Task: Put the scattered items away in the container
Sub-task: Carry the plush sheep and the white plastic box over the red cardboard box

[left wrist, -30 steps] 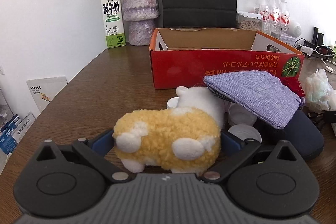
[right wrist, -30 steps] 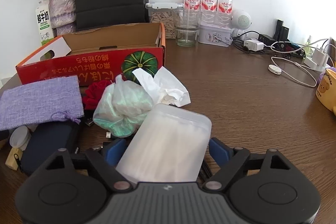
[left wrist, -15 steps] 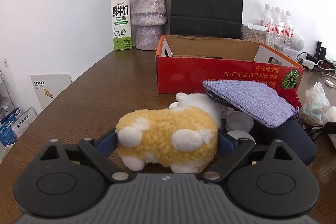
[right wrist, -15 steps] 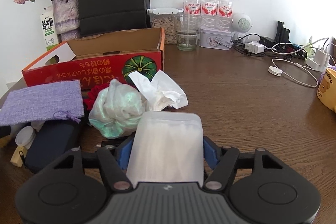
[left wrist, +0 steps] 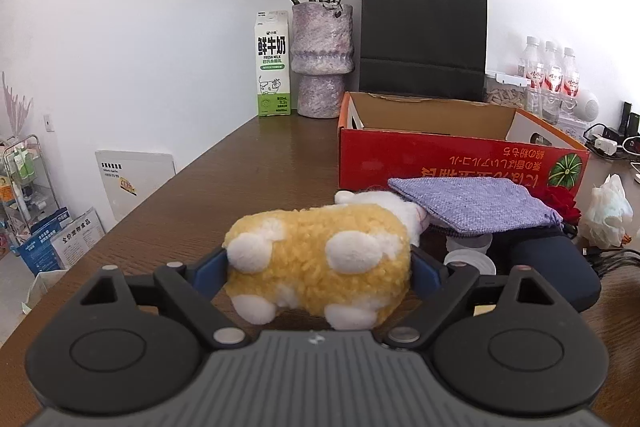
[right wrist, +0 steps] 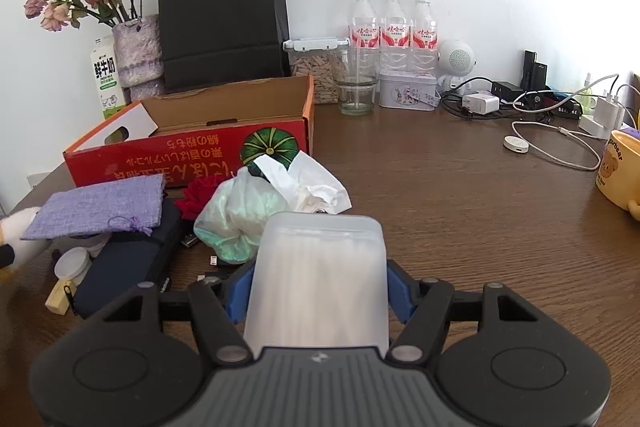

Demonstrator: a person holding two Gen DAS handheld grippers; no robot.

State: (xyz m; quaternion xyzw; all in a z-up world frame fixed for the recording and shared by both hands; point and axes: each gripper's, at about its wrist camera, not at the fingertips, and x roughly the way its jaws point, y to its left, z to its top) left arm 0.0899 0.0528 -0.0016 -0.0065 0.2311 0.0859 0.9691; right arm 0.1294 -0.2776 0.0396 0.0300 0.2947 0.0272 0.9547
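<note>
Yellow-and-white plush fills your left gripper (left wrist: 318, 269): the plush sheep (left wrist: 320, 261) sits crosswise between the blue pads, which press into its fleece on both sides. Those jaws have just been closing a little, with the toy between them. Its white head points away from you and tucks under the edge of the purple woven pouch (left wrist: 472, 205), which lies over a dark blue case (left wrist: 560, 267) with small white lids (left wrist: 470, 263) beside it.

Your right gripper (right wrist: 318, 293) pinches a frosted plastic box (right wrist: 318, 279) of white sticks, with the blue pads tight against its two long sides. Just beyond it lie a crumpled pale green bag (right wrist: 240, 215), a white tissue (right wrist: 308, 181) and a red fabric flower (right wrist: 198, 195), all bunched together on the brown wooden table (right wrist: 460, 211).

The red cardboard box (left wrist: 456, 163), your container, stands open behind that clutter, near its front wall. What shows of its inside is bare cardboard. Neither held item is in it yet: both are short of it, on your side of its front wall.

Behind the container stand a black paper bag (left wrist: 424, 27), a vase of dried roses (left wrist: 322, 59) and a milk carton (left wrist: 273, 63)
</note>
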